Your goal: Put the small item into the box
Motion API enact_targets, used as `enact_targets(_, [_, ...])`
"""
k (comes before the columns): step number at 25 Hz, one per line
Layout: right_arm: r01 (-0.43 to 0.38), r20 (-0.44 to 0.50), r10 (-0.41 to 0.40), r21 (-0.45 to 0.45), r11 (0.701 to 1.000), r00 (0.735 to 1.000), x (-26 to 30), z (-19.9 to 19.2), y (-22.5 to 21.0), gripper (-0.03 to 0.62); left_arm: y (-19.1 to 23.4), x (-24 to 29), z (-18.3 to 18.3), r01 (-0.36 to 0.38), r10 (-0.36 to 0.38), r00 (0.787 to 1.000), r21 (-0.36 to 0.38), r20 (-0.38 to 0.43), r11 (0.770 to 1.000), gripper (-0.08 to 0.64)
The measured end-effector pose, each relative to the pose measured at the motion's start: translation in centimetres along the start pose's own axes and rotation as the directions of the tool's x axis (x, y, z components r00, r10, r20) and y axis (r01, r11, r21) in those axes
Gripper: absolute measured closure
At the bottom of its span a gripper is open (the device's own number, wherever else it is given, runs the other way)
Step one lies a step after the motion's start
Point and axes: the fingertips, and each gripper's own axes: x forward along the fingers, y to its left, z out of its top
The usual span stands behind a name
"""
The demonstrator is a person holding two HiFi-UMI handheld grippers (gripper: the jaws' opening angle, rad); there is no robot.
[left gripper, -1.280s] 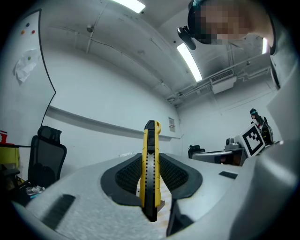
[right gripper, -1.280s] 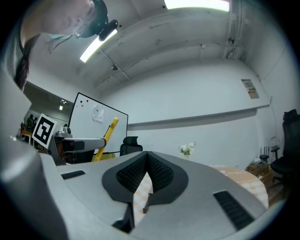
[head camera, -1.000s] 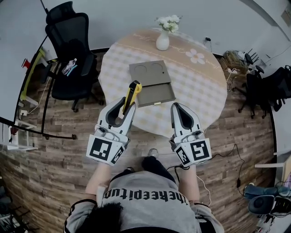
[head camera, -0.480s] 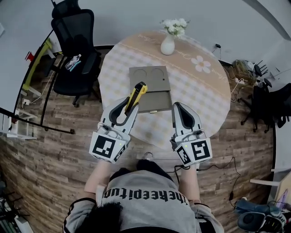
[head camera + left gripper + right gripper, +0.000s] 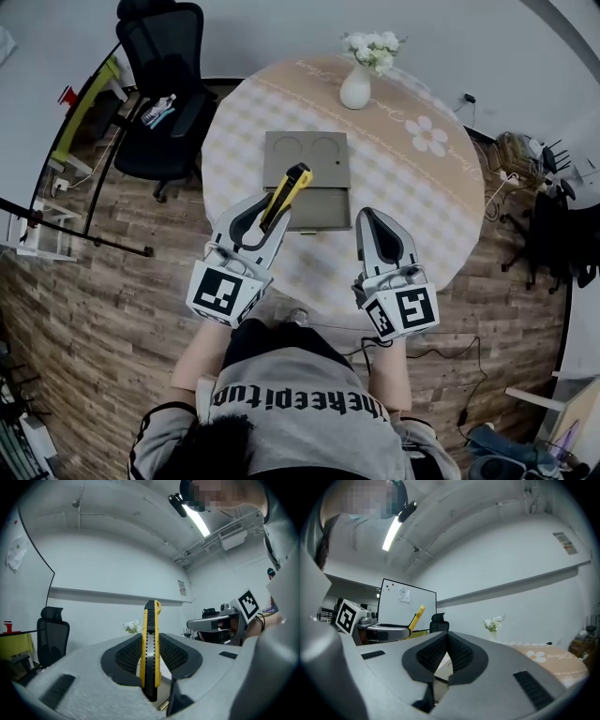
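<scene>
A yellow and black utility knife point(image 5: 286, 192) stands up out of my left gripper point(image 5: 265, 212), which is shut on its lower half. In the left gripper view the knife point(image 5: 151, 641) rises upright between the dark pads of that gripper point(image 5: 151, 656). Its tip hangs over the near part of the flat grey box point(image 5: 307, 155), which lies open on the round table point(image 5: 412, 202). My right gripper point(image 5: 380, 225) hovers over the table's near edge, right of the box, with its jaws point(image 5: 446, 645) pressed together on nothing. The knife point(image 5: 416, 615) also shows at the left of the right gripper view.
A white vase of flowers point(image 5: 357, 86) stands at the table's far side, beyond the box. A black office chair point(image 5: 165, 89) sits left of the table. Cables and clutter point(image 5: 530, 159) lie on the wooden floor to the right.
Both grippers have come forward over the table toward the box. The knife, still held by the left gripper, now reaches over the box's near part.
</scene>
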Motion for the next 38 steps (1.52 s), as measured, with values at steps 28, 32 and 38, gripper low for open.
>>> enact_targets(28, [0.011,-0.098,0.002,0.128,0.992,0.995,2.6,-5.8,-4.4,0.586,-0.9,7.8,-11.8,0.196,-0.127,0.913,0.143,-0.388,0.97,0.436])
enact_targets(32, [0.021,-0.115,-0.005,0.138,0.99,0.993,2.7,-6.5,-4.7,0.586,-1.1,8.7,-13.8,0.237,-0.152,0.886,0.147,-0.437,0.96,0.436])
enact_targets(38, [0.054,-0.141,-0.033,0.152,0.987,0.99,2.6,-7.8,-5.5,0.586,-2.0,9.9,-17.2,0.307,-0.205,0.839,0.129,-0.504,0.943,0.436])
